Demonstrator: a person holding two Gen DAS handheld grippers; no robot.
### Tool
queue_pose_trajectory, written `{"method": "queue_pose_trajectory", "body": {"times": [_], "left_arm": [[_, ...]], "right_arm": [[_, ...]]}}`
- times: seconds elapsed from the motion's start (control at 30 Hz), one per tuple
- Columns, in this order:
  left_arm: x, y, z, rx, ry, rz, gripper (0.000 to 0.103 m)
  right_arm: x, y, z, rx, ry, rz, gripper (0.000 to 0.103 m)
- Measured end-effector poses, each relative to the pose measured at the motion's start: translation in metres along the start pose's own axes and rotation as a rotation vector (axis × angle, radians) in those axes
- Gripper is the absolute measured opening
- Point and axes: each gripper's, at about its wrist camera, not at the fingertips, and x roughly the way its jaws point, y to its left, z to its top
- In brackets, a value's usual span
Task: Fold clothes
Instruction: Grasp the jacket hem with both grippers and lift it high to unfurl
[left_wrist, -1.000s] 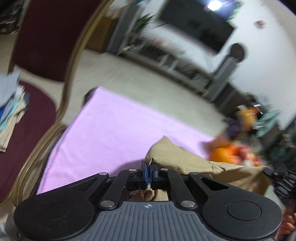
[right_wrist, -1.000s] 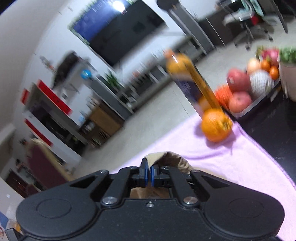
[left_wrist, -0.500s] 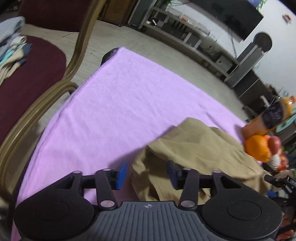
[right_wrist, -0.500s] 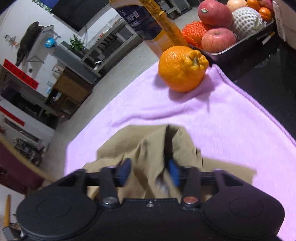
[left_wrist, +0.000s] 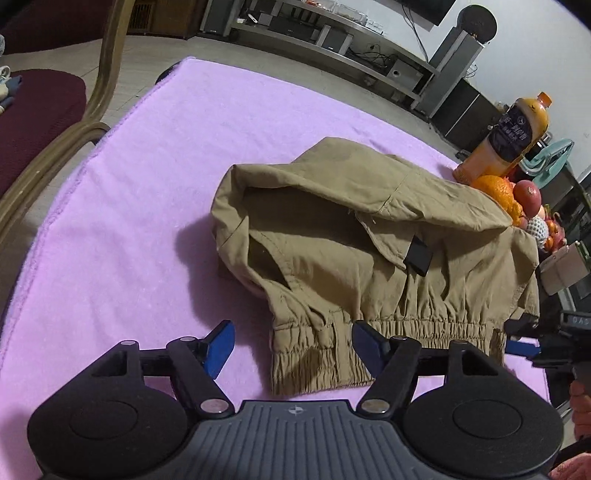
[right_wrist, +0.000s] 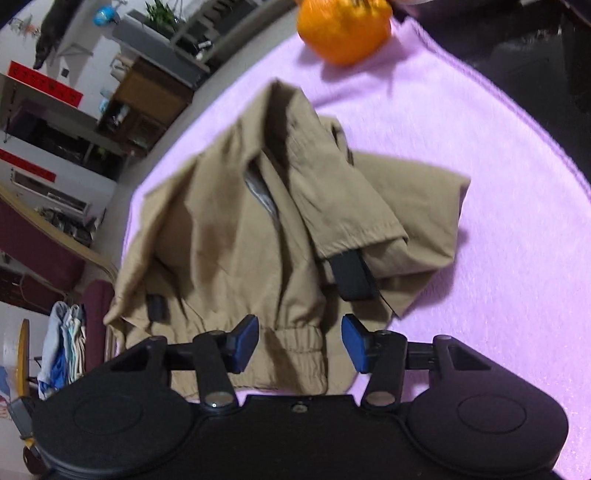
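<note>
Khaki jacket (left_wrist: 373, 236) is crumpled mid-frame on pink towel (left_wrist: 147, 192); left gripper (left_wrist: 291, 345) opening, right gripper (right_wrist: 299, 343) closing, hem ungripped between both.

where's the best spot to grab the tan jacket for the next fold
Probably the gathered elastic hem of the tan jacket, the edge nearest both grippers. It lies flat on the pink cloth as a thick band, so come in low from the near side. The left gripper, opening, and right gripper, closing, already straddle it without pinching.
</note>
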Motion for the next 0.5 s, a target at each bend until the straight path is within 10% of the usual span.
{"method": "queue_pose_trajectory", "body": {"times": [0.3, 0.5], "left_arm": [[0.028, -0.001, 0.004, 0.001, -0.037, -0.055, 0.062], [0.024, -0.028, 0.004, 0.118, -0.031, -0.029, 0.007]], "right_arm": [[0.026, 0.012, 0.001, -0.103, -0.031, 0.08, 0.052], [0.016, 0.025, -0.01, -0.136, -0.041, 0.029, 0.02]]}}
